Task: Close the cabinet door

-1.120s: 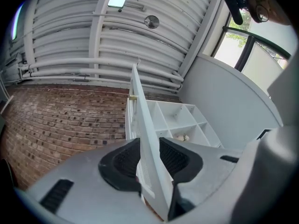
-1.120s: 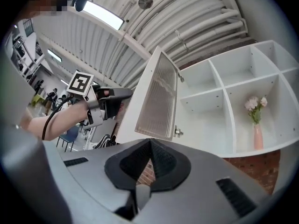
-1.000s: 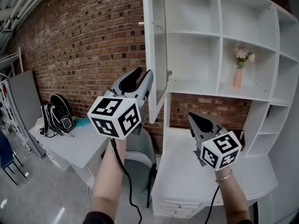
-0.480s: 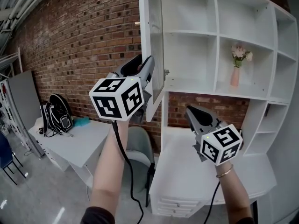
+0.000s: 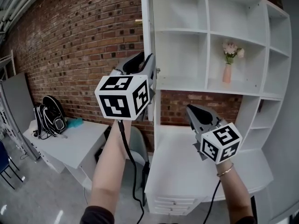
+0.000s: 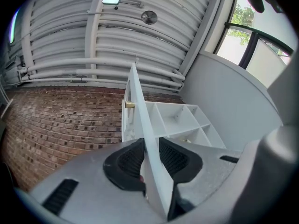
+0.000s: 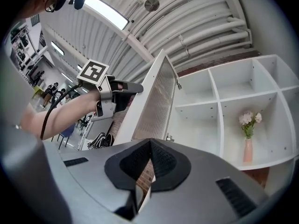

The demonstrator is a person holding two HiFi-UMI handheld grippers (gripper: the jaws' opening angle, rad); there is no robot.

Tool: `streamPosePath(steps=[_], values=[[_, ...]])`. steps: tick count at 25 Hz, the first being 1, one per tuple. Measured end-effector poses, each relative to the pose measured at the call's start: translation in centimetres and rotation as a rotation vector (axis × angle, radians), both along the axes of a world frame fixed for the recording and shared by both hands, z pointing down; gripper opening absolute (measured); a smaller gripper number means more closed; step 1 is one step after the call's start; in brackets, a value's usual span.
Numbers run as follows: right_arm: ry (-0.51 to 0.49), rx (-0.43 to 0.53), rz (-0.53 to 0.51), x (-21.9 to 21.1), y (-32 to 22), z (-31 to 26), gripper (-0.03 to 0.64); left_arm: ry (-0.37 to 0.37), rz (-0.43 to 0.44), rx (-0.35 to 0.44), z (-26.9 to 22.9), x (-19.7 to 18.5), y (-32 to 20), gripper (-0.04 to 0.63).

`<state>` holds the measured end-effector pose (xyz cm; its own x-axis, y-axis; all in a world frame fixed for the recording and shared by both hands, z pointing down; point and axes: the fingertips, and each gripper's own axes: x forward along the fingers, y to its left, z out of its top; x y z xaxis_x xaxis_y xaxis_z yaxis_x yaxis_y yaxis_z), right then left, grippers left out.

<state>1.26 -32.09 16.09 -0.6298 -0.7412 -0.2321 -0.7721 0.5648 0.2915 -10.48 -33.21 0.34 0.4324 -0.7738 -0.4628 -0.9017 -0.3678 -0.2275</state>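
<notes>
Two hand-held grippers (image 5: 142,63) (image 5: 192,110), one door (image 5: 147,31), one vase (image 5: 227,73)

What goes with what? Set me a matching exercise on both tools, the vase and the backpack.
1 left tool
2 right tool
3 vase
4 backpack

A on the grey desk
B jaws together, empty
C on a cabinet shelf
D clamped on the cabinet door edge

Pairs: 1-D, 2-B, 3-C, 4-A.
The left tool's jaws have just been closing, with the door edge between them.
</notes>
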Motion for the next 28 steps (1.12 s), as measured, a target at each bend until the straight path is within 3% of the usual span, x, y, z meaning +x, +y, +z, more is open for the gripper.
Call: streamPosePath(steps=[3, 14, 19, 28], values=[[-0.006, -0.004, 0.022, 1.1, -0.1, 0.3, 0.0, -0.015, -0.024, -0.001, 0.1, 1.4, -0.1, 0.107], [-0.024, -0.034, 0.115, 4.8, -0.6, 1.4, 0.0, -0.048, 0.027, 0.012, 0.0, 5.4, -0.5, 0.107], [-0.03, -0.051, 0.148, 6.0, -0.9, 2.1, 0.001, -0.053, -0.002, 0.035, 0.1, 6.9, -0.8, 0.11], [-0.037, -0.073, 0.203, 8.2, -1.7, 2.9, 0.0, -0.093, 0.032, 0.051, 0.1, 9.9, -1.6, 0.117]])
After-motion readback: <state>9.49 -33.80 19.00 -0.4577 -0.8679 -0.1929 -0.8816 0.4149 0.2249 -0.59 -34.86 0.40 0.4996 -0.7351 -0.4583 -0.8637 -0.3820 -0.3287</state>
